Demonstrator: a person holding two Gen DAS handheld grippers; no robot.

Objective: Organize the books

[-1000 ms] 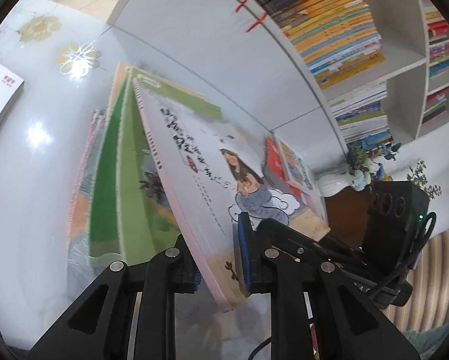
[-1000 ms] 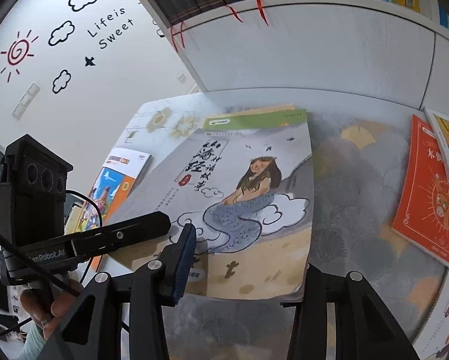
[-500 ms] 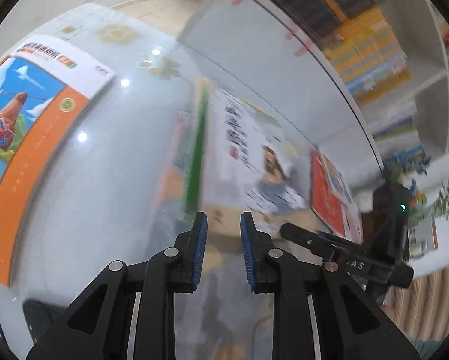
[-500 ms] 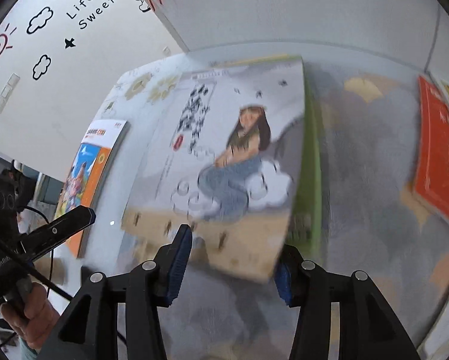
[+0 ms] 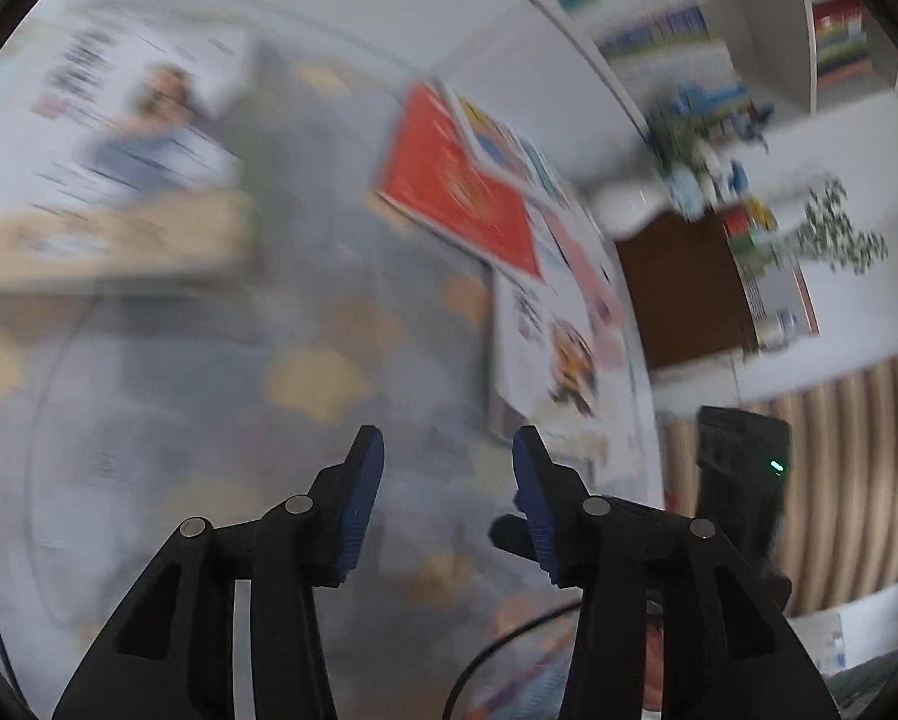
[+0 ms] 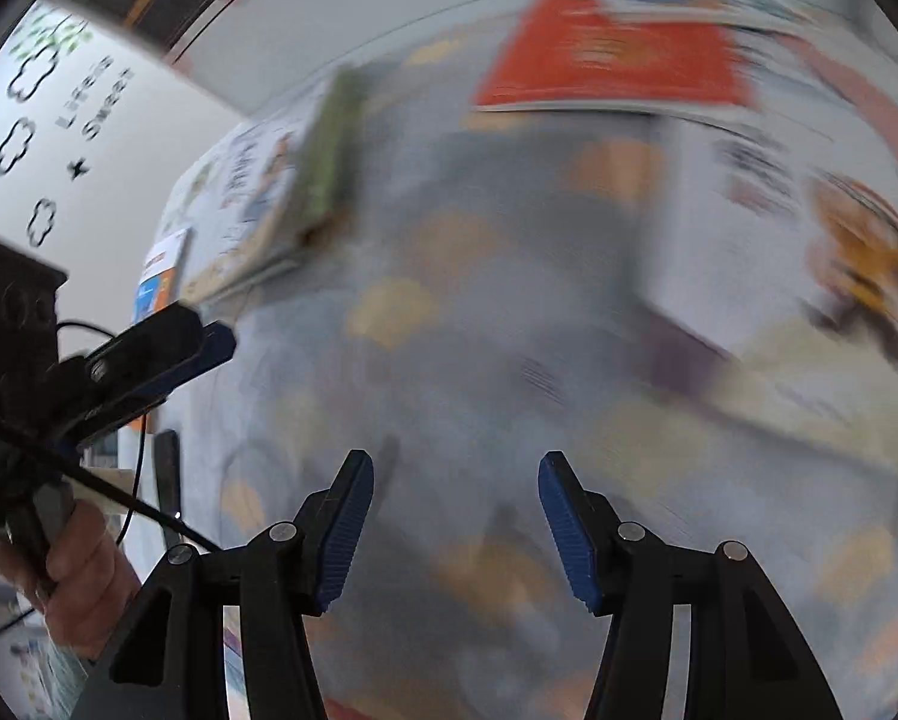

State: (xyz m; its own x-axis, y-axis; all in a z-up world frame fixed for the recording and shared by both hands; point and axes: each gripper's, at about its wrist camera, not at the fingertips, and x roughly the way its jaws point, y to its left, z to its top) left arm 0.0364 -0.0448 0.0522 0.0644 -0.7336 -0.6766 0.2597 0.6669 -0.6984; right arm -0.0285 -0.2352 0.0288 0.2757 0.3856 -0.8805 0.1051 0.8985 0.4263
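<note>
Both views are blurred by motion. The stack of books topped by the mermaid-cover book point(image 5: 131, 138) lies on the table at upper left; in the right wrist view this stack point(image 6: 281, 192) sits far left. A red book point(image 5: 466, 192) point(image 6: 616, 60) and a white picture book point(image 5: 556, 348) point(image 6: 808, 252) lie to the right. My left gripper point(image 5: 446, 450) hovers over bare table, jaws opening, nothing between them. My right gripper point(image 6: 454, 468) also hangs over bare table, jaws opening and empty. The left gripper point(image 6: 209, 342) shows at the left edge of the right wrist view, held by a hand point(image 6: 71, 564).
The table point(image 5: 239, 420) carries a grey cloth with tan patches. White bookshelves point(image 5: 748, 18) filled with books rise behind it. A vase of flowers point(image 5: 688, 138) and a brown cabinet point(image 5: 682, 294) stand at right. An orange-and-blue book point(image 6: 161, 282) lies far left.
Both grippers let go of the mermaid book, which now lies flat on the stack, and swung right toward the red and white books. Both sets of jaws have widened.
</note>
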